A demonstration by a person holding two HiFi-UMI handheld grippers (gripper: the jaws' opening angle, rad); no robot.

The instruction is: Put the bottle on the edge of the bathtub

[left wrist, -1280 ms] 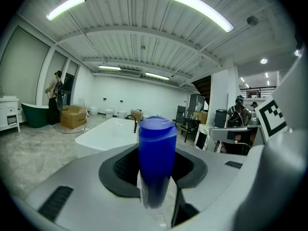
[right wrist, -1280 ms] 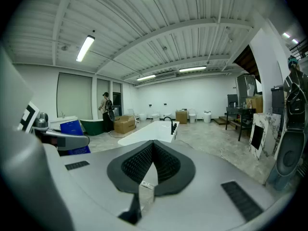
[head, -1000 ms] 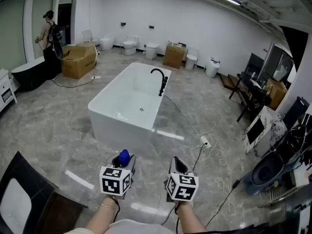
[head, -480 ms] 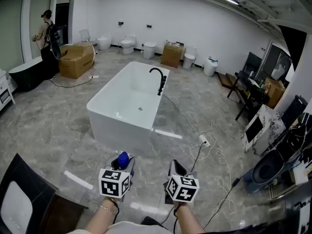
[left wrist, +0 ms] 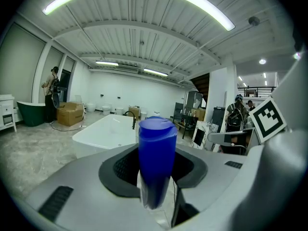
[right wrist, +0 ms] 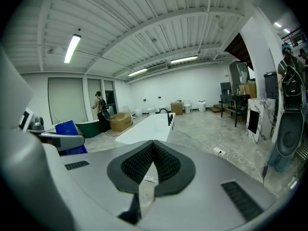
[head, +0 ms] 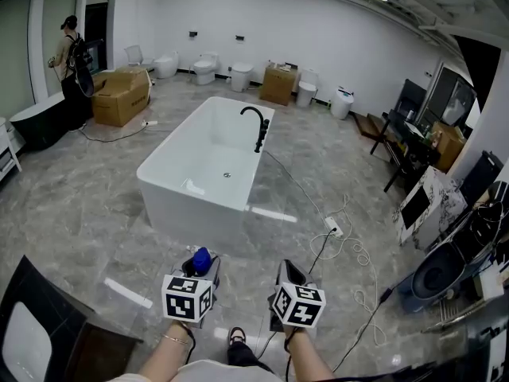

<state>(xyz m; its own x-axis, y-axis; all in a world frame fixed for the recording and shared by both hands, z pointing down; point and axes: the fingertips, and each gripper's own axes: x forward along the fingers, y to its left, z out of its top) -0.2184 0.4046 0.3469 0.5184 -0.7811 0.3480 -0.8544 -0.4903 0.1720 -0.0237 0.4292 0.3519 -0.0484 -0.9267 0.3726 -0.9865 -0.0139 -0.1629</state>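
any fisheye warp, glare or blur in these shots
Head view: walls bow, floor beside the bathtub shows bright reflected streaks. Left gripper view: round fisheye, black corners, close blue bottle slightly soft. Right gripper view: same dark corners, ceiling lamp glaring.

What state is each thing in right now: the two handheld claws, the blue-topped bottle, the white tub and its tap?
left gripper: shut on the bottle.
bottle: upright between the jaws, top closed.
right gripper: shut, nothing in it.
bathtub: empty, no bottle on its edge yet.
faucet: no water seen running.
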